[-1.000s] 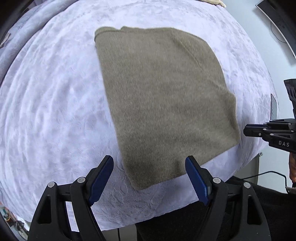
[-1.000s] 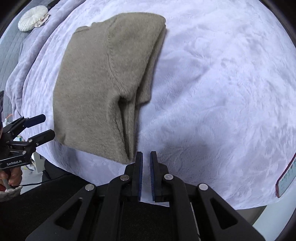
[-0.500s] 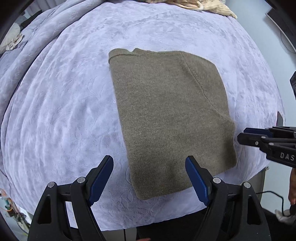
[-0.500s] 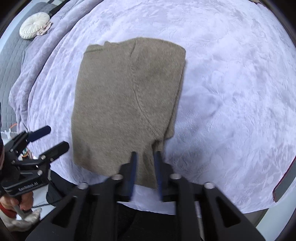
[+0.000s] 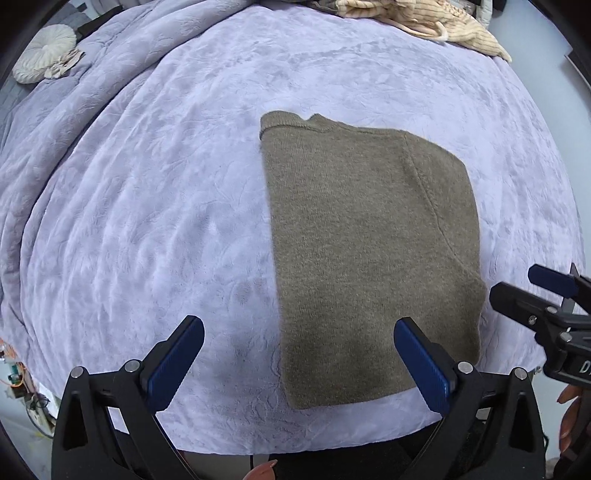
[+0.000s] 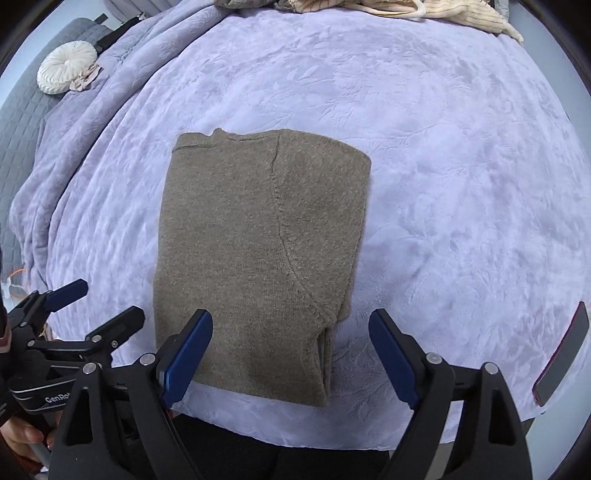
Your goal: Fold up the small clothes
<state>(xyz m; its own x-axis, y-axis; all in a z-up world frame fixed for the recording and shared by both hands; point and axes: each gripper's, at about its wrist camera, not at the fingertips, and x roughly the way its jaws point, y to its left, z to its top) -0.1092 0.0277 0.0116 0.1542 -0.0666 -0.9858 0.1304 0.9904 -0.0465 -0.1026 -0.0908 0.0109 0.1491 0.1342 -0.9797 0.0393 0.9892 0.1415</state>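
Note:
An olive-brown knit sweater (image 5: 369,251) lies folded into a flat rectangle on the lavender bedspread (image 5: 166,206); it also shows in the right wrist view (image 6: 258,254). My left gripper (image 5: 299,362) is open and empty, above the sweater's near left corner. My right gripper (image 6: 291,354) is open and empty, above the sweater's near right edge. Each gripper shows in the other's view, the right one (image 5: 532,295) and the left one (image 6: 92,306), both open.
A pile of cream striped clothes (image 5: 424,18) lies at the far edge of the bed. A round white cushion (image 6: 66,70) sits at the far left. A dark phone (image 6: 561,354) lies on the bedspread (image 6: 443,166) near the right edge.
My right gripper went from shut to open. Both grippers pulled back and up from the sweater, which now lies free and looks smaller in both views.

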